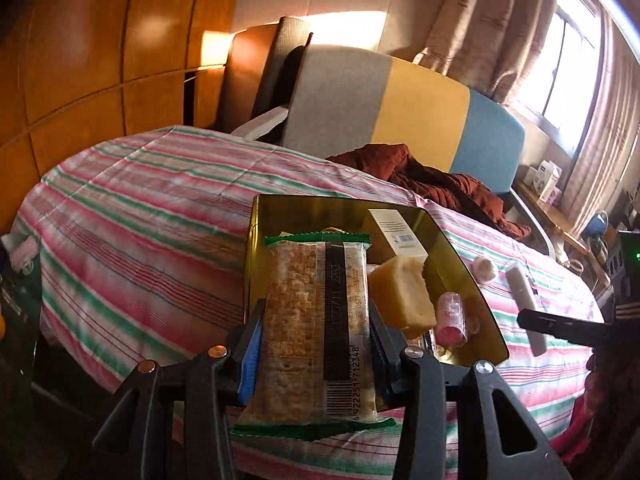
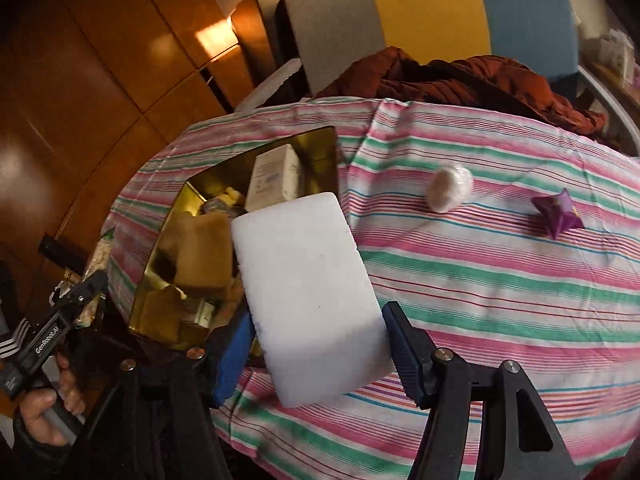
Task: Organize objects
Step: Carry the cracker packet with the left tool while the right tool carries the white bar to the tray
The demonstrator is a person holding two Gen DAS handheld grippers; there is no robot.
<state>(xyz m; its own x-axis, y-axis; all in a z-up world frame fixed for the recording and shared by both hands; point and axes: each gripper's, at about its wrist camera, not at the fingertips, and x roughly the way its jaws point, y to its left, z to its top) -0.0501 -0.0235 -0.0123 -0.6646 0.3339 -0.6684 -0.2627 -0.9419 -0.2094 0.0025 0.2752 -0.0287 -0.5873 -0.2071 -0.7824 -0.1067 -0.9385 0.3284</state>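
Here both hands carry items toward the gold tin [image 1: 272,216], which stands open on the striped worktop [image 1: 132,216]; the step in hand is judged to be loading the tin.

Left wrist view: the left gripper [image 1: 316,340] has its jaws pinching a cracker packet [image 1: 316,300] across its width, the packet hanging above the tin's near edge. Inside the tin lie a yellow sponge block [image 1: 400,296], a white carton [image 1: 394,232] and a small pink roll [image 1: 452,316]. At far right a white slab is seen edge-on.

Right wrist view: the right gripper [image 2: 320,344] has its jaws pinching that same white foam block [image 2: 308,292] by its long edges, tilted, over the tin's right rim.

Next move, as a judgement: each gripper needs to come over a free part of the tin and lower before spreading its jaws; the two must not crowd one another, since the tin is already partly full.

Only the right wrist view shows what remains loose on the worktop: a wrapped whitish ball [image 2: 450,186] fully in sight and a purple folded piece [image 2: 558,210], well apart from the tin. Only the left wrist view shows the packet's grip.
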